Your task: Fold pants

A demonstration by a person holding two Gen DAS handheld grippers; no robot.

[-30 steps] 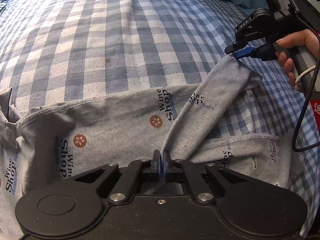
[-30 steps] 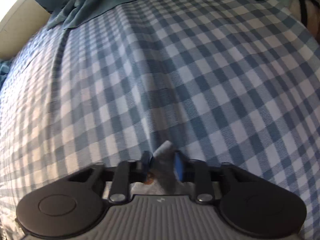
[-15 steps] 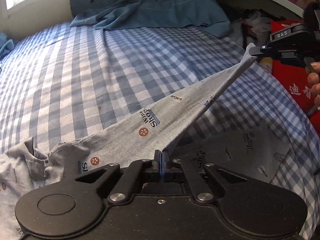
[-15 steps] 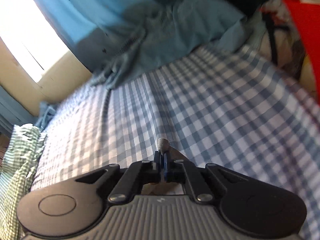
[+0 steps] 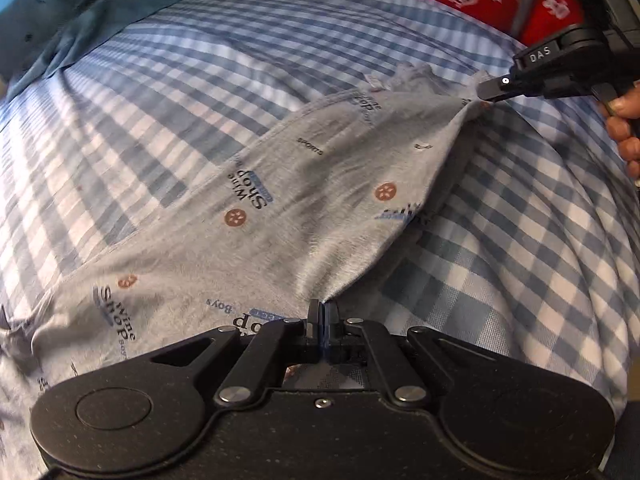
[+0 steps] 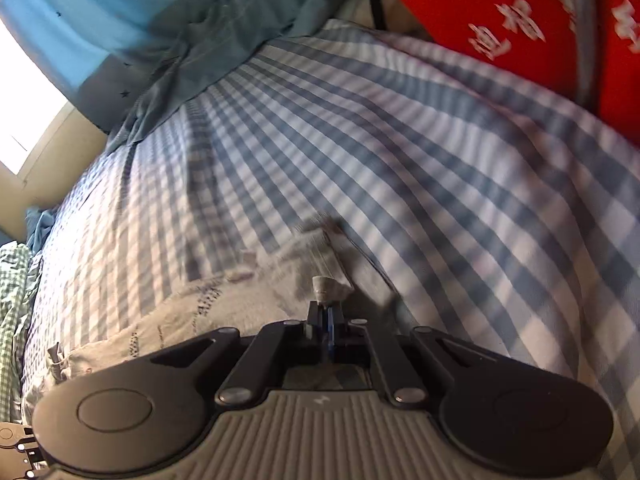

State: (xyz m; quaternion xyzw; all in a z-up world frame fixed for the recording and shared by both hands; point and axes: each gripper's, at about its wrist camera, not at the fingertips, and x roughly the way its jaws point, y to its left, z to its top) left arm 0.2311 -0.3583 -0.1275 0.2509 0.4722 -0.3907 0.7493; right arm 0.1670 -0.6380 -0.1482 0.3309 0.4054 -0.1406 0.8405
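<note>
The checked bedsheet [image 6: 400, 152] lies bare and open beyond the grey pants [image 5: 304, 200], giving wide room toward the far side. A rumpled teal blanket [image 6: 208, 40] blocks the far edge, and a red cloth [image 6: 500, 20] with a hanging cable [image 6: 584, 40] crowds the far right.

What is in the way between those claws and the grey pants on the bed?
Nothing visible. The left claw and the right claw are each already shut on an edge of the pants, which lie stretched between them over the checked bed sheet.
</note>
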